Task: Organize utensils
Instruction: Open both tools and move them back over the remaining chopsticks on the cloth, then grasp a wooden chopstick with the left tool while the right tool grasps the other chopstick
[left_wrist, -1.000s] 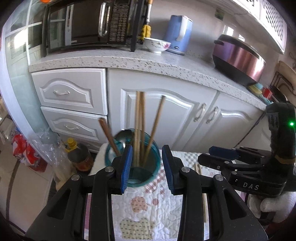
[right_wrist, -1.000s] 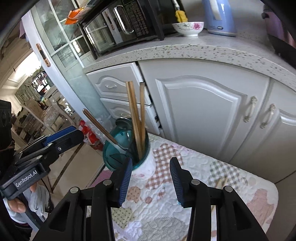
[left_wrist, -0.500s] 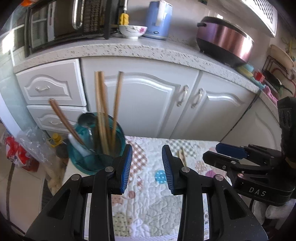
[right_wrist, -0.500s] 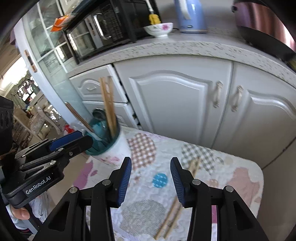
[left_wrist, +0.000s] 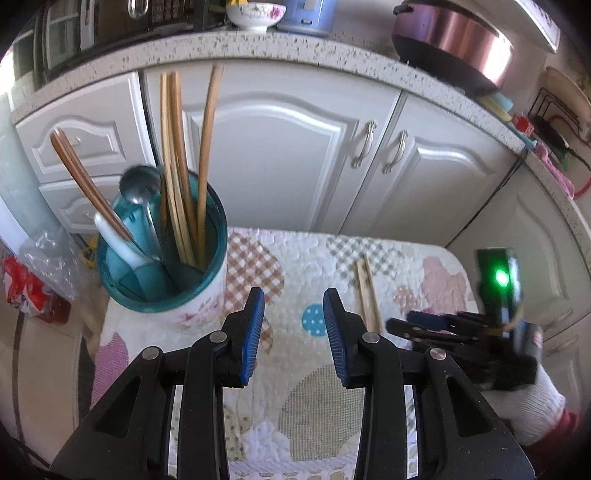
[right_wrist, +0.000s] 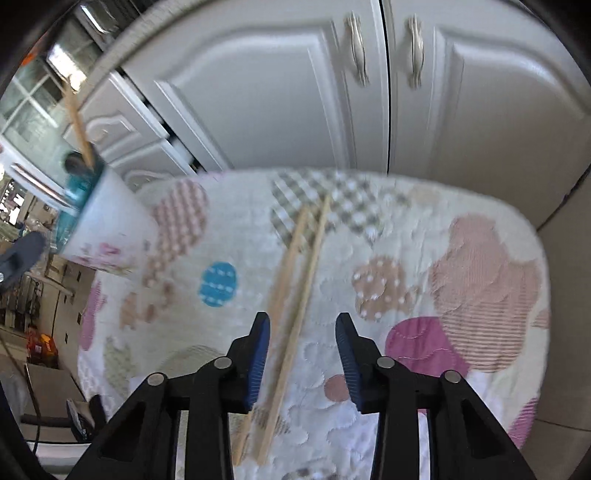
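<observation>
My right tongs are spread wide with nothing between them, hovering right over two chopsticks lying side by side on the quilted mat. My left tongs gape empty too. Ahead and left of them stands the holder, with chopsticks and spoons upright inside.
</observation>
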